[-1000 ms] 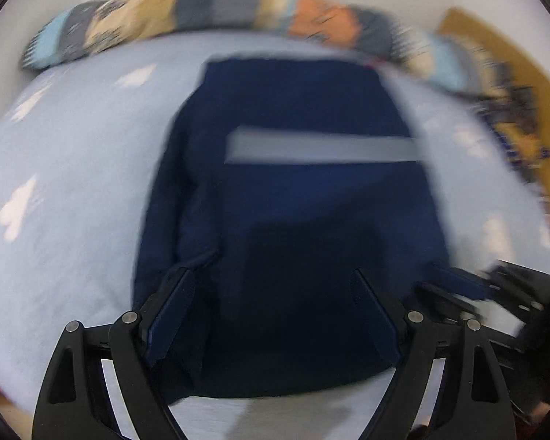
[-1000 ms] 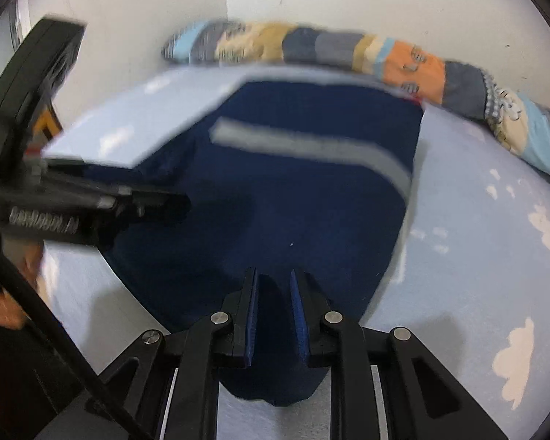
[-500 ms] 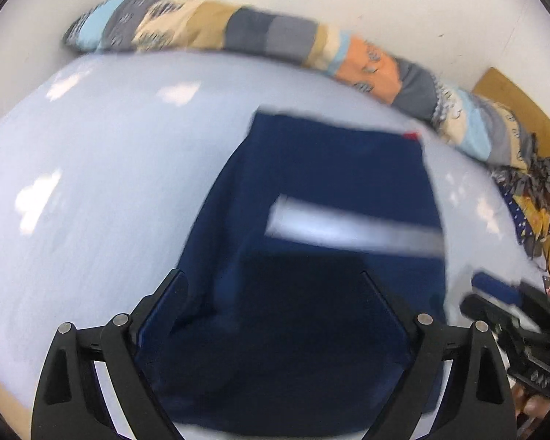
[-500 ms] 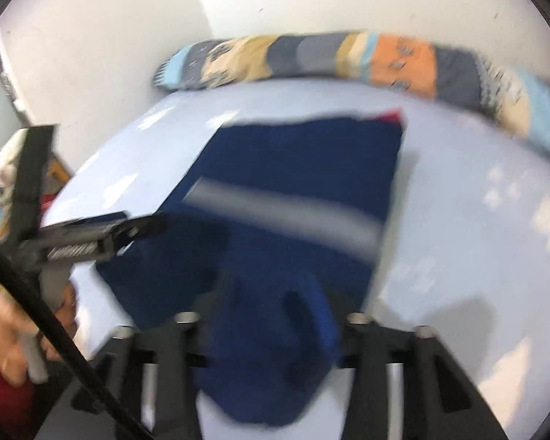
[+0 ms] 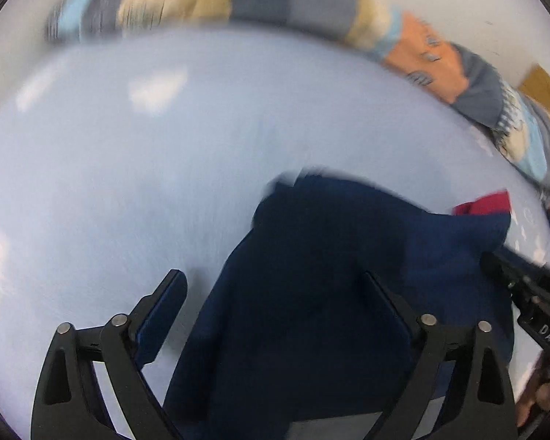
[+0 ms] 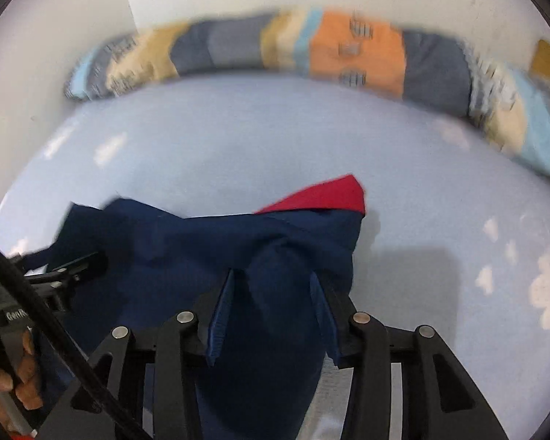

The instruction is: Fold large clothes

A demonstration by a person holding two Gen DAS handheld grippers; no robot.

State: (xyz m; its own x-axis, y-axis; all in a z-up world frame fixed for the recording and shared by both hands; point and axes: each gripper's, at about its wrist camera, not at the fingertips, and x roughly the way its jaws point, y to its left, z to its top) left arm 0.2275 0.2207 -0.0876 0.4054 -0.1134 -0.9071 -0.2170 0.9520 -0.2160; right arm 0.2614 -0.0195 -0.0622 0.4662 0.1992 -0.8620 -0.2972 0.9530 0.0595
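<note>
Pale-blue, cloud-printed bed sheet point(image 6: 238, 139) fills both wrist views, with a long patchwork bolster of grey, tan, orange and light-blue cloth point(image 6: 355, 51) lying along the white wall behind it. On the sheet's near half rests the large navy-blue garment point(image 5: 330, 264), partly folded, a red lining corner point(image 6: 322, 196) turned up at its far edge.

The left gripper point(image 5: 275, 293) stands with its jaws wide apart, having just been opening; the garment's edge lies between them, but neither pad presses on it. The right gripper point(image 6: 273, 293) has its jaws partly apart, having just been closing a little, and a bunched ridge of navy cloth sits between its blue pads point(image 6: 222, 315); whether they truly pinch it cannot be told.

Both pictures are smeared by motion. The likely risk: with one side let go and the other loosely bunched, the fold may slump or skew, leaving the red corner exposed. A pull by the right tongs alone could drag the stack across the sheet.
</note>
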